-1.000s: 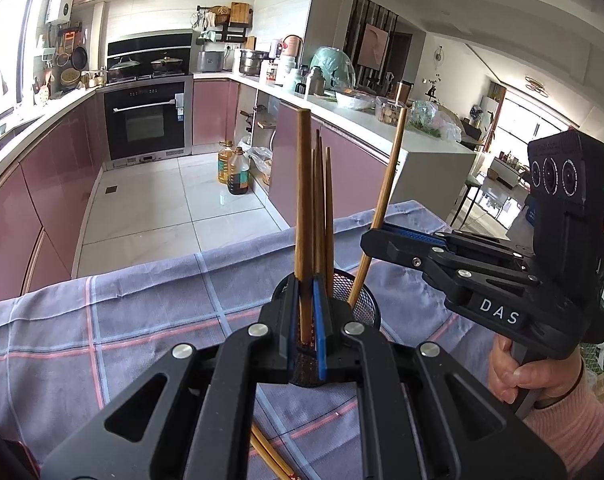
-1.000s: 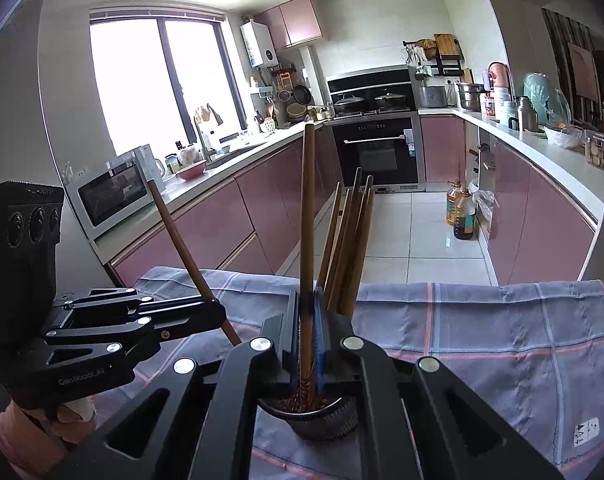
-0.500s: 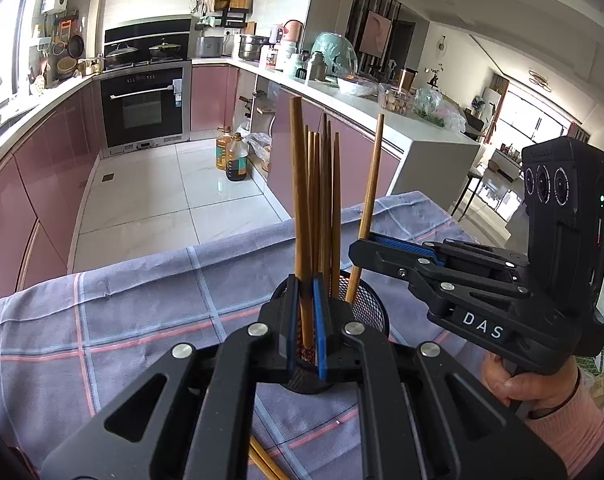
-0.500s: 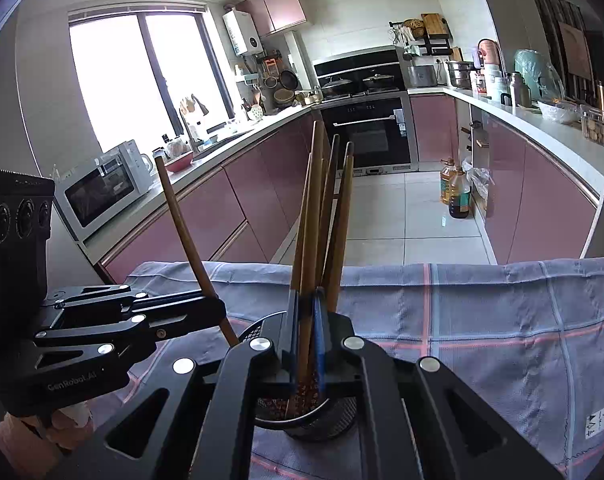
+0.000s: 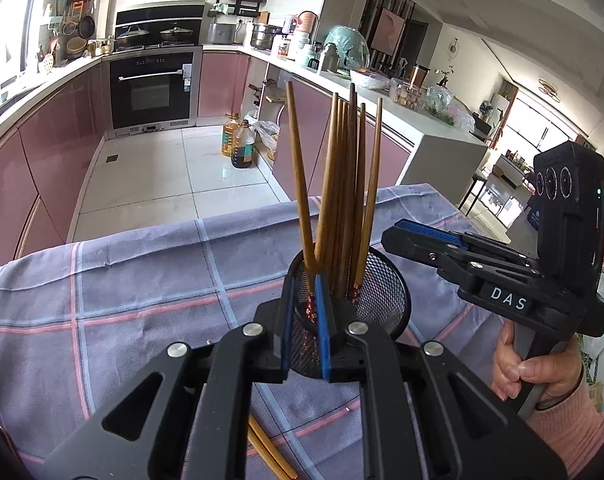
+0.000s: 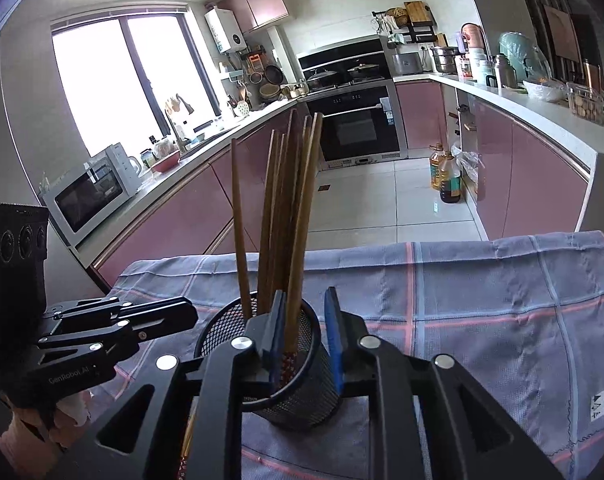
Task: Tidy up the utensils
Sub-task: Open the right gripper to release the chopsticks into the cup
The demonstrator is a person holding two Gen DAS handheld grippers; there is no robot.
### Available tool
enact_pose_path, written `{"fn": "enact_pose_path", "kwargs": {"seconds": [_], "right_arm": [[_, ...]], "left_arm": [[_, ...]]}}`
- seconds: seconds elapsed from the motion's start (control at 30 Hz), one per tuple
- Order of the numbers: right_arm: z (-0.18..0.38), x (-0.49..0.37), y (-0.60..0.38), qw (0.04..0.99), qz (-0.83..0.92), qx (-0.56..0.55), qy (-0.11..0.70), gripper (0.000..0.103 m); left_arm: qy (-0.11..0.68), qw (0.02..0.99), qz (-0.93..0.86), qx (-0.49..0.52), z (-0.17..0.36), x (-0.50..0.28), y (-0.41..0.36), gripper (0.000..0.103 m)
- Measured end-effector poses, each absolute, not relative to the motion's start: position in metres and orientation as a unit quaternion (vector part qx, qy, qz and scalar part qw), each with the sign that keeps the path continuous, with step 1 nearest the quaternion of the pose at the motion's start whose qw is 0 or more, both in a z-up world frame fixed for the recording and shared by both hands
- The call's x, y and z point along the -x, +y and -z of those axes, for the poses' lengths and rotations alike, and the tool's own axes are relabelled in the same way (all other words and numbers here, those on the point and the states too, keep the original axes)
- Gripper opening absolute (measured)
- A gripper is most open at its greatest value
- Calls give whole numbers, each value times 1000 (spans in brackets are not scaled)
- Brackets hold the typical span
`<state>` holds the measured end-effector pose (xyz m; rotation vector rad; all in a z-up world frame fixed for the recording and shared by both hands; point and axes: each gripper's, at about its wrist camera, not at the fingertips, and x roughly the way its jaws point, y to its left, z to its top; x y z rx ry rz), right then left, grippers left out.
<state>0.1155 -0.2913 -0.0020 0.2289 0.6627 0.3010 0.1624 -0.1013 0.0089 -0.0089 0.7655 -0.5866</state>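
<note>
A black mesh holder (image 5: 375,300) stands on the checked cloth (image 5: 122,280) near the table's near edge, with a bundle of wooden chopsticks (image 5: 343,184) upright in it, fanned slightly at the tops.

In the left wrist view, the left gripper (image 5: 305,320) reaches over the holder's near rim. Its blue-padded fingers (image 5: 321,320) stand a narrow gap apart, and one chopstick (image 5: 300,184), leaning left of the bundle, runs down between them with its patterned red tip inside the mesh. The pads do not look pressed against it.

In the right wrist view, the right gripper (image 6: 305,332) straddles the holder's rim: the left pad (image 6: 277,332) sits inside the cup beside another chopstick (image 6: 302,240), the right pad (image 6: 333,332) outside the wall. The gap is moderate and nothing is clamped.

Each gripper shows in the other's view, held level by a hand (image 5: 529,372) on its handle, fingers pointing at the holder from opposite sides.

Two more chopsticks (image 5: 268,454) lie on the cloth at the near edge, mostly hidden beneath the left gripper's body. The lower ends of the bundle are hard to make out through the mesh.
</note>
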Motion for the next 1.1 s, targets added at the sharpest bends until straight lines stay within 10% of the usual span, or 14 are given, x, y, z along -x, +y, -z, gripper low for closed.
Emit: {"fn": "enact_pose_path", "kwargs": {"seconds": [1.1], "right_arm": [[25,-123,-267,899,-207,-154,354,21]], "left_arm": [[392,875,280,52,23,-152,-71,32]]}}
